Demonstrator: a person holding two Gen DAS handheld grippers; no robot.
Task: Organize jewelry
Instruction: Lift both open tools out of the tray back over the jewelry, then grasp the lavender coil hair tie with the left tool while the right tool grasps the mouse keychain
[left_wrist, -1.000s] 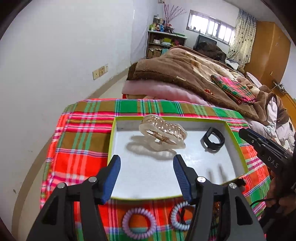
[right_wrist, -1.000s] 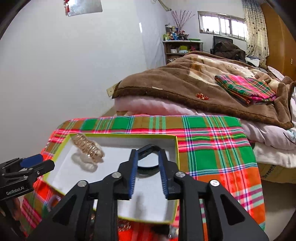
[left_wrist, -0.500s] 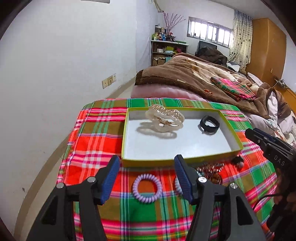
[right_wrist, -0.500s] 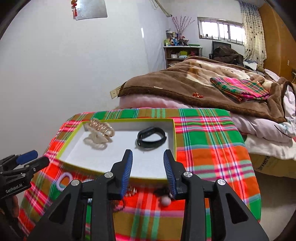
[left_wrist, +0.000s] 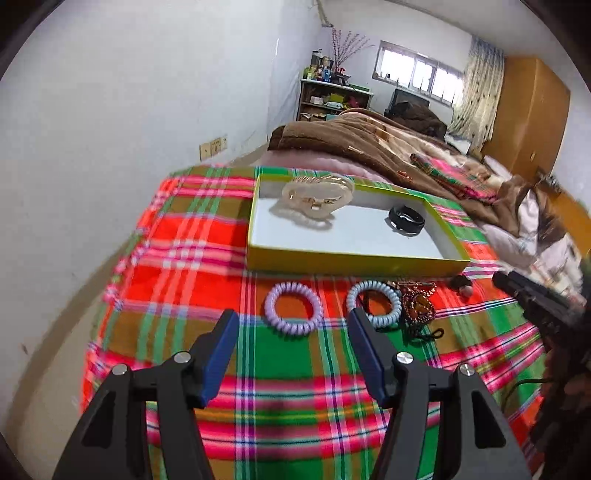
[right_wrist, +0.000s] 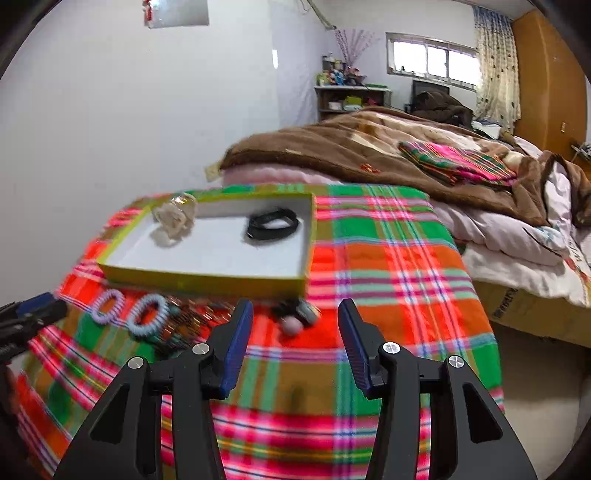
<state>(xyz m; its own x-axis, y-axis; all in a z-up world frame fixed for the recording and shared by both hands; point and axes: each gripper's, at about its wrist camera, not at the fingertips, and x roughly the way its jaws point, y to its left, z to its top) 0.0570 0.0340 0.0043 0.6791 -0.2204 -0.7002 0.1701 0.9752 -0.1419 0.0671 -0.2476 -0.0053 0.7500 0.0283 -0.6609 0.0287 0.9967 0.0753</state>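
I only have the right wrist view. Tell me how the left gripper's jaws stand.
Observer: The left gripper has its jaws wide open, holding nothing.
Operator: Report what lies ahead of it.
Observer: The lilac coil tie, flat on the cloth, just past the jaws.
Operator: Name the blurred heap beside the blue coil.
Observer: A reddish-gold ornament, touching the pale blue coil tie.

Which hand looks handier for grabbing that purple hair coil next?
Probably left. The left gripper is open and points nearly straight at the purple coil. The right gripper, also open, faces a pink bead instead.
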